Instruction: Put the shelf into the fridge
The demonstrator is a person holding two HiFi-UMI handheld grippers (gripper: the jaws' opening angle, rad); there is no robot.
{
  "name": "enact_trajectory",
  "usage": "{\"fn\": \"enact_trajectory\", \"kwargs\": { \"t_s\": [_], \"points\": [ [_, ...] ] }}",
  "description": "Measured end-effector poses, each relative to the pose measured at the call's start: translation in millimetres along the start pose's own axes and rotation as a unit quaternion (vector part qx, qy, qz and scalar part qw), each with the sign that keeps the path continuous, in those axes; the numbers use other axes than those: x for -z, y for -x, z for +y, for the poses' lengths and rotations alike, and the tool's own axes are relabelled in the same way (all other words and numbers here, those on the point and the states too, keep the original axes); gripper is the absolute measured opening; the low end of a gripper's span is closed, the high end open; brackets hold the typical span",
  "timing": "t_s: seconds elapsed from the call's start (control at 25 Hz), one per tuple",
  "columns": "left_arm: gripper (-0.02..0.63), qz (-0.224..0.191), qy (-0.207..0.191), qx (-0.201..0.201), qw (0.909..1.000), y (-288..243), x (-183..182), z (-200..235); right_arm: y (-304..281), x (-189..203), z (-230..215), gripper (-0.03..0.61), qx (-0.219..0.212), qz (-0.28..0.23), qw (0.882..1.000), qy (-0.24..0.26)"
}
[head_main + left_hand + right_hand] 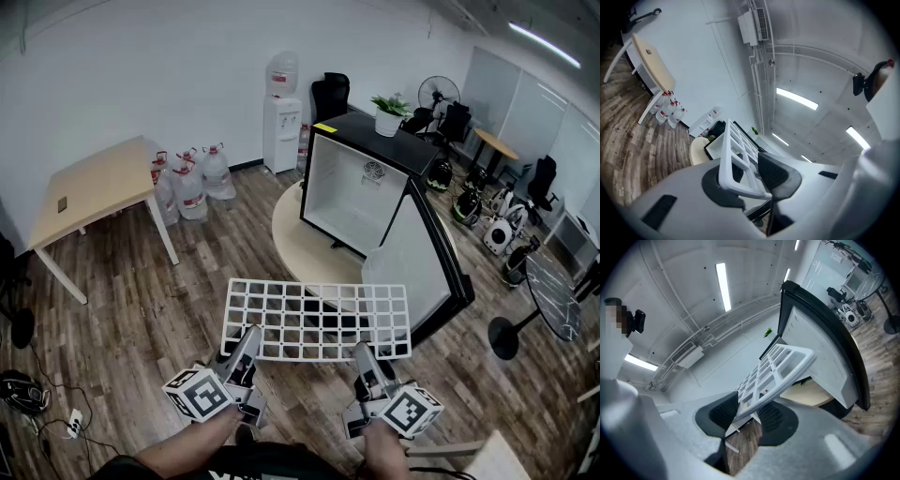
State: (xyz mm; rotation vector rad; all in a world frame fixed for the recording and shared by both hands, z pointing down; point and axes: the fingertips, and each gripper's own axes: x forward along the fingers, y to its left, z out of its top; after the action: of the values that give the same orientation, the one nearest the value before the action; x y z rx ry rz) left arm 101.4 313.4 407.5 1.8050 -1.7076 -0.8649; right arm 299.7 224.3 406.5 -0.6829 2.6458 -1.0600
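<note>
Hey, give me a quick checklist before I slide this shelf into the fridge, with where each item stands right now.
1. Left claw closed on the shelf, near edge: ok.
2. Right claw closed on the same edge: ok.
3. Fridge door open: ok.
4. Shelf roughly level, facing the opening: ok.
5. Support rails inside the fridge: cannot tell.
</note>
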Motion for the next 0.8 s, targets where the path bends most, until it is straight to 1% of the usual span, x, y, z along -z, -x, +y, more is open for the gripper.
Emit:
{"fn": "enact_trajectory", "kwargs": {
  "t_s": [0.12,0.4,0.56,0.72,0.8],
  "points": [
    [0.095,0.007,0.0,-0.001,1.0,1,1,1,0,1,0,0.127,-0.001,0.001,1.0,0.007],
    [0.095,0.004,0.006,0.003,1.0,3,1,3,0,3,1,0.129,0.001,0.001,1.0,0.006],
    [0.095,0.007,-0.005,0.005,1.0,5,-5,0,-1,1,8,0.127,-0.005,-0.007,1.0,0.003],
    [0.095,0.01,0.003,0.009,0.9999,8,-7,7,-4,7,10,0.127,-0.004,-0.009,1.0,0.009],
    [0.095,0.014,0.0,0.007,0.9999,9,-11,12,-9,11,12,0.127,-0.005,-0.008,1.0,0.008]
  ]
}}
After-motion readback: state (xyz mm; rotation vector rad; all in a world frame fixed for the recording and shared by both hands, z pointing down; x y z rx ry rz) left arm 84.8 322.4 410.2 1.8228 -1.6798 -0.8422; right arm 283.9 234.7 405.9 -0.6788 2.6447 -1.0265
